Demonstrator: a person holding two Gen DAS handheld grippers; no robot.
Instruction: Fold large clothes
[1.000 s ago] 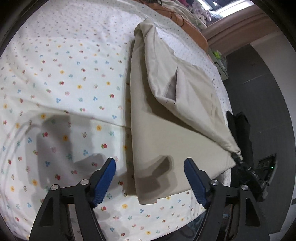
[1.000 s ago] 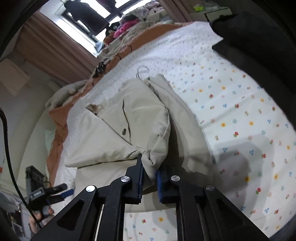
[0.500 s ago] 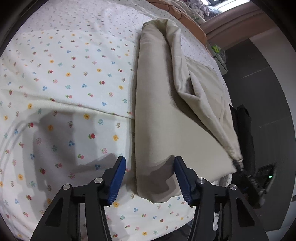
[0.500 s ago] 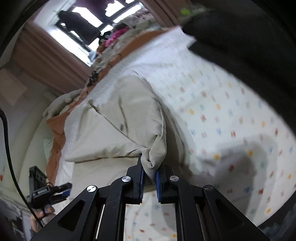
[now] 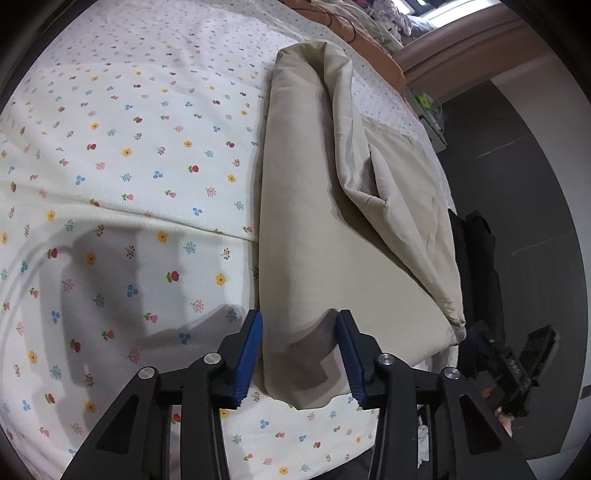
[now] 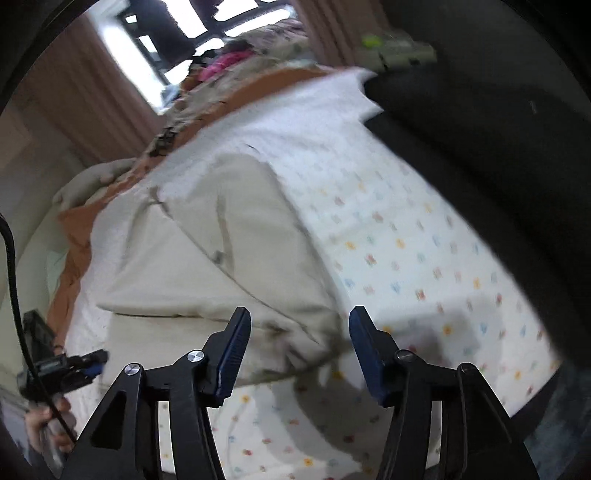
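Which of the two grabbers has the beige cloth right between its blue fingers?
The left gripper: its jaws, just closing, straddle the near edge of the beige garment. The right gripper has just opened and let go.

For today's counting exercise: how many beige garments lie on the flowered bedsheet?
1. The beige garment lies partly folded near the flowered bedsheet's edge, ahead of both grippers. Others may be hidden beyond the views.

A home bedroom: a bed under a floral sheet; curtains beside a window.
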